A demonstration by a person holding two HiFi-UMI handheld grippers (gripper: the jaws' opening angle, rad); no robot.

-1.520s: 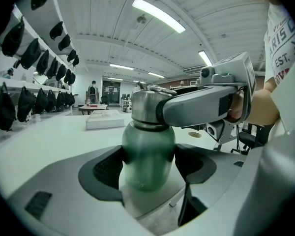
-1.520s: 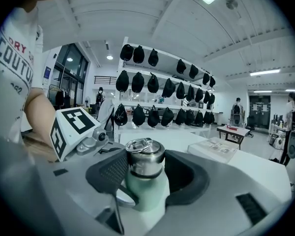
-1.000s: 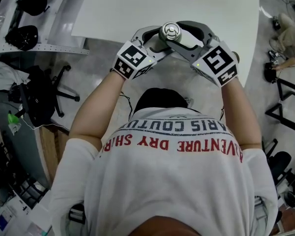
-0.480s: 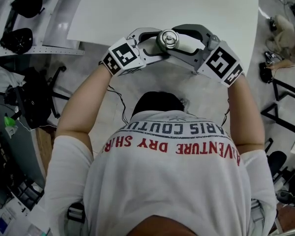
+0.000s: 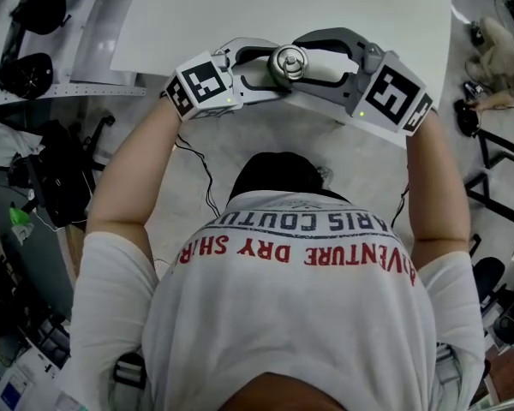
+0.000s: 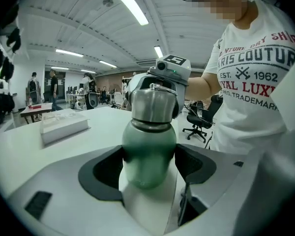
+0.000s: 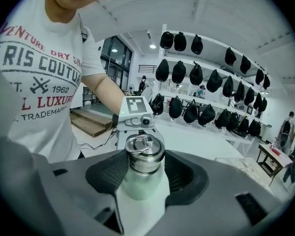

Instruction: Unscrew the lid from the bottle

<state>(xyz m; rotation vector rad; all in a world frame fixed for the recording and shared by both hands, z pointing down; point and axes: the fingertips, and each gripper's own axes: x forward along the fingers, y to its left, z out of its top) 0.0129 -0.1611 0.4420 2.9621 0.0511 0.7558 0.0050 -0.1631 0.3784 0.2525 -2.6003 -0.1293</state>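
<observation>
The bottle (image 6: 147, 151) is held in the air over the near edge of the white desk (image 5: 240, 7), at twelve o'clock from the person's chest. It has a rounded, matte green body under a brushed steel lid (image 7: 144, 154) with a folded ring handle on top. The left tool (image 6: 150, 168) reaches in from nine o'clock and is clamped on the green body. The right tool (image 7: 146, 173) comes from three o'clock and is clamped on the lid.
</observation>
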